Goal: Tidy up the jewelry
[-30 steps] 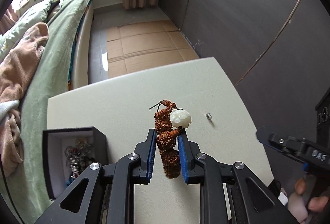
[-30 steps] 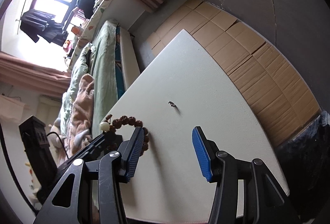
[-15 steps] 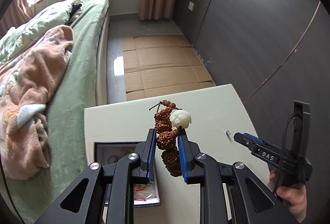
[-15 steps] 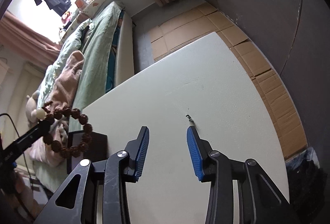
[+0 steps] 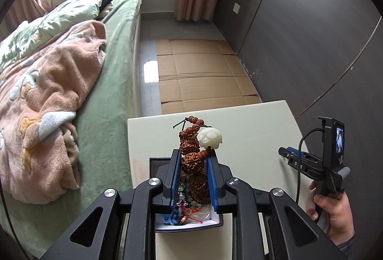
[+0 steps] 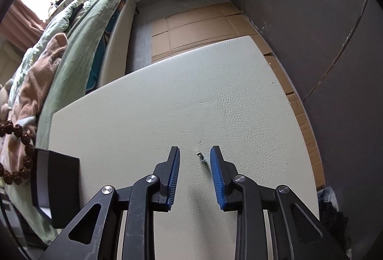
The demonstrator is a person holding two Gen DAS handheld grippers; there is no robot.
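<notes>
A green-covered bed with a crumpled pink blanket runs along the left of the room, and flattened cardboard covers the floor between it and the dark wall. Nearer the cameras stands the pale, pebbled bench, its left edge close to the bed.

At the bench's left side sits a black jewelry box with a white lining; in the right wrist view only its dark outer wall shows. Inside lies a tangle of beads and red and blue cords, though the gripper fingers cover much of it, so the separate pieces are hard to make out.

The left gripper hangs directly above the box, its blue pads clamped on a brown rudraksha bead bracelet. The bracelet stands up between the pads, a white carved flower bead at its upper right and a short dark cord end at the top. Its lower beads dip toward the box, apparently into the opening.

The right gripper is lowered close to the bench with its jaws parted and gripping nothing. A small silver piece, possibly an earring or clasp, lies on the bench between the fingertips, touching neither pad.
</notes>
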